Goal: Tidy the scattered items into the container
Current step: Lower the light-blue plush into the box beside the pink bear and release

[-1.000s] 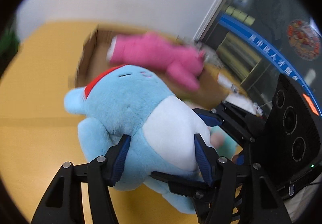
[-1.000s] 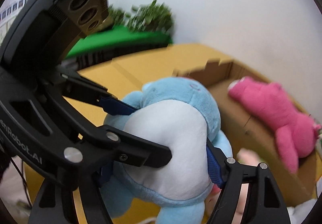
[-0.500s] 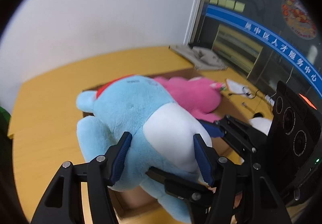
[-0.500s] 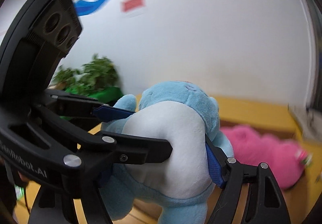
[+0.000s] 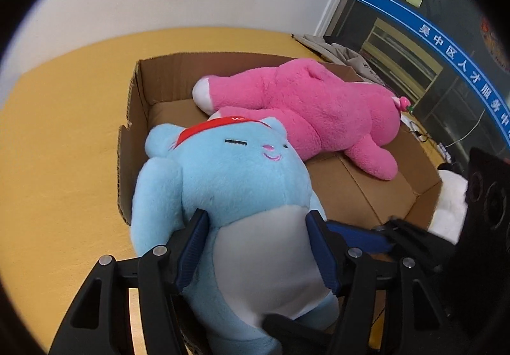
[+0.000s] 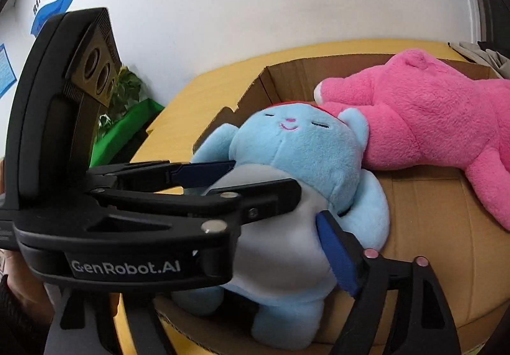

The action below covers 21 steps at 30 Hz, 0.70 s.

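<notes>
The main risk, as I judge it, is a lopsided release: both claws grip the same blue plush cat (image 5: pixel 229 195), and if one lets go before the other, the toy could swing on the remaining grip and flop over the near wall of the cardboard box (image 5: pixel 127 144) onto the yellow table (image 5: pixel 57 138) instead of settling inside. The lower body also seems to hang at or over the near box edge just below the claws, so a release from here might leave it draped on the rim; the frames do not show clearly whether its feet are inside. Ahead of the claws, its head already presses against the pink plush (image 5: pixel 306 106) lying across the far part of the box, so pushing further forward could shove or bunch that toy. The left gripper (image 5: pixel 258 246) is spread wide but clamped on the cat, its blue pads dug into either side of the white belly. The right gripper (image 6: pixel 277 214) comes in from the cat's other side; it too is clenched on the torso, one pad visibly pressing the belly edge, the other finger lying across the chest.
</notes>
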Each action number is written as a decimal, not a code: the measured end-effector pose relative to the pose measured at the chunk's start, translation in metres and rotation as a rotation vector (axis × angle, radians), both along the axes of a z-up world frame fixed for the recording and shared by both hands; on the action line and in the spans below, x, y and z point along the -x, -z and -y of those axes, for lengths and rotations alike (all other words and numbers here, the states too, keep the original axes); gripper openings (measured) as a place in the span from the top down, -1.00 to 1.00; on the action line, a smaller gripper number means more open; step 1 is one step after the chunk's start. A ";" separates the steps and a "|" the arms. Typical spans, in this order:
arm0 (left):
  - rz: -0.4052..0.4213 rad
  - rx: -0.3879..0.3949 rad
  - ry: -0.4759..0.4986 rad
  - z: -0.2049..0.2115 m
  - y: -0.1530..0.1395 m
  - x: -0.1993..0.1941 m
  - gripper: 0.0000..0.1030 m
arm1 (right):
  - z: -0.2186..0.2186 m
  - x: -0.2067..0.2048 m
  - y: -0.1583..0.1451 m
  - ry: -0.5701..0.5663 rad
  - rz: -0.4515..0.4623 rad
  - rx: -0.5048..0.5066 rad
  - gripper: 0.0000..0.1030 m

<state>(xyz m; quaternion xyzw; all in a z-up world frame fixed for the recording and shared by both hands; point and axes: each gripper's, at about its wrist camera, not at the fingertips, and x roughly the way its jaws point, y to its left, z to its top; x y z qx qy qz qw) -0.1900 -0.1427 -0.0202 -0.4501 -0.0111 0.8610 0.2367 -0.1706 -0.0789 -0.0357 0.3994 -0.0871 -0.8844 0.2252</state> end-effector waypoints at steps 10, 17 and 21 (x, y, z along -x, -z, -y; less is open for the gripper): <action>0.005 -0.053 -0.076 -0.002 0.003 -0.018 -0.30 | -0.059 -0.025 0.024 0.083 0.053 -0.134 -0.55; -0.016 -0.081 -0.123 -0.006 0.000 -0.044 -0.30 | -0.067 -0.053 0.026 0.021 0.035 -0.179 -0.56; -0.092 -0.125 -0.150 -0.002 -0.038 -0.066 -0.27 | -0.091 -0.063 0.005 0.035 0.006 -0.132 -0.99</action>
